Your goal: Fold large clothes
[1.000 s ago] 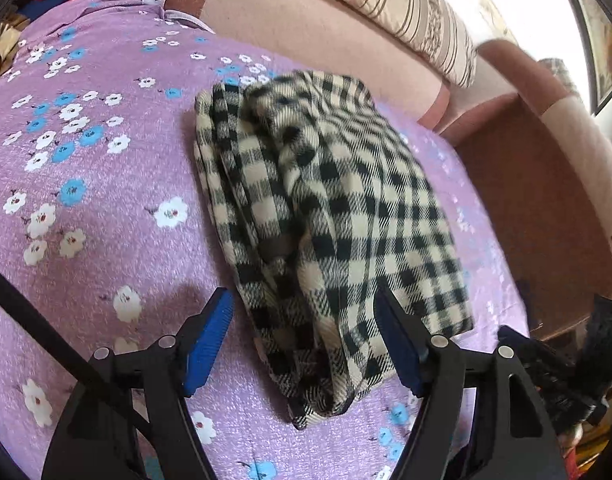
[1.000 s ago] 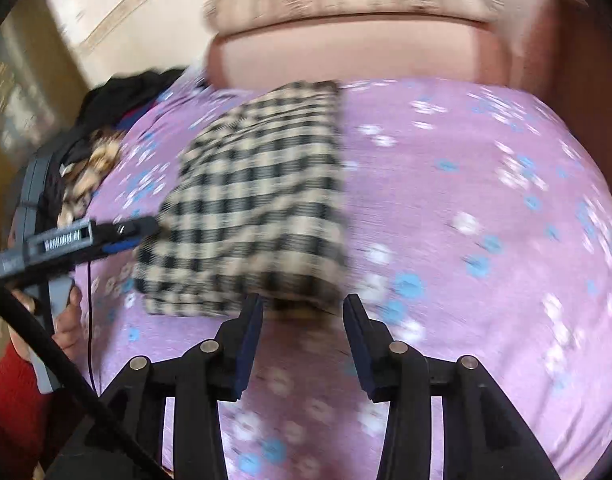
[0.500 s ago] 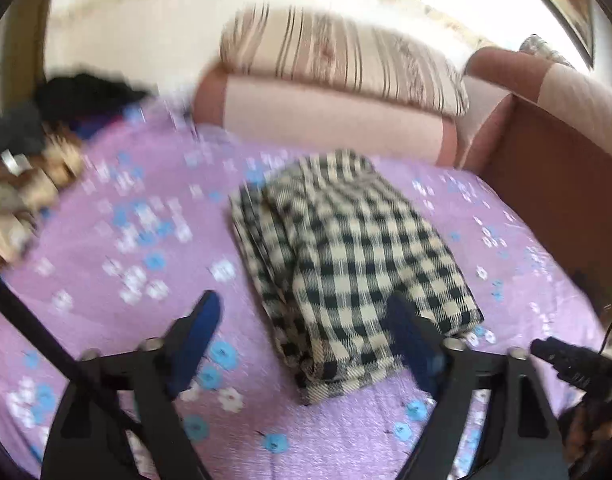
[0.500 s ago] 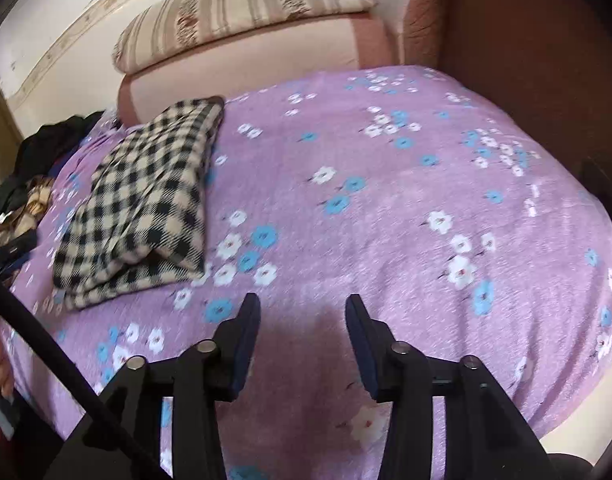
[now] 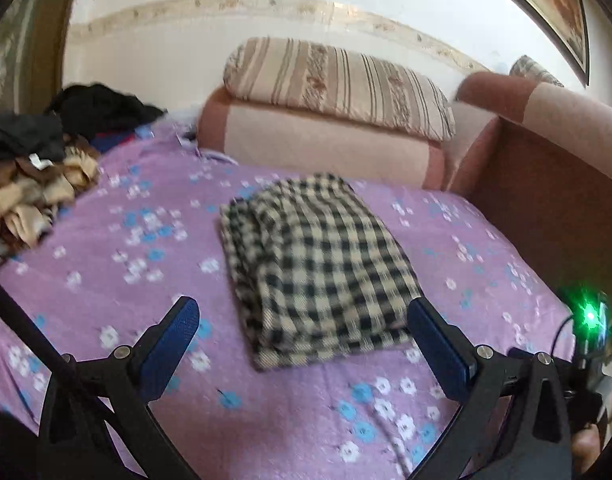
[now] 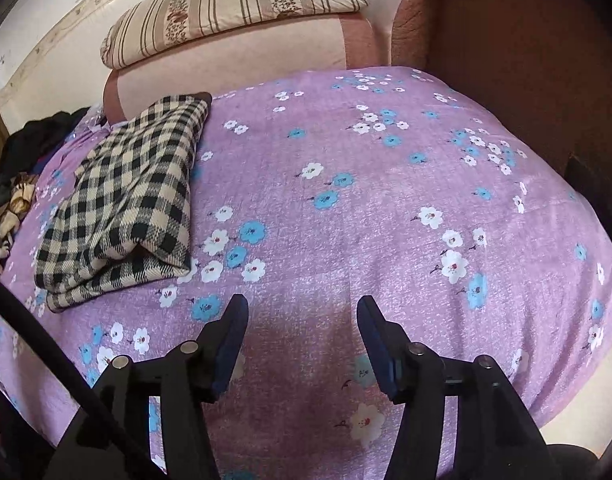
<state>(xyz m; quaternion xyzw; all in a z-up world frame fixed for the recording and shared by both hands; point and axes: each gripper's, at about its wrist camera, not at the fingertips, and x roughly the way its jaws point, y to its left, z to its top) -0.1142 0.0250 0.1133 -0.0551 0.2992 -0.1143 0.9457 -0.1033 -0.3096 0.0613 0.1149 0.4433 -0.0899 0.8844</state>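
A black-and-cream checked garment [image 5: 318,264] lies folded into a thick rectangle on the purple flowered bedspread [image 5: 145,264]. In the left wrist view my left gripper [image 5: 301,320] hangs above the near end of the bundle, its jaws still opening wide, with nothing pressed between the blue pads. In the right wrist view the same checked garment [image 6: 133,200] lies at the left. My right gripper [image 6: 301,312] hovers over bare bedspread [image 6: 386,220] to the right of it, jaws opening and empty.
A pile of dark and tan clothes [image 5: 37,168] sits at the bed's far left. A striped pillow [image 5: 338,80] rests on the pink sofa back [image 5: 314,148]. A brown armrest [image 6: 506,60] borders the right side. A device with a green light [image 5: 590,316] shows at right.
My left gripper drew back and up from the checked bundle and spread wide. My right gripper swung right, off the bundle's edge, over bare bedspread, and widened.
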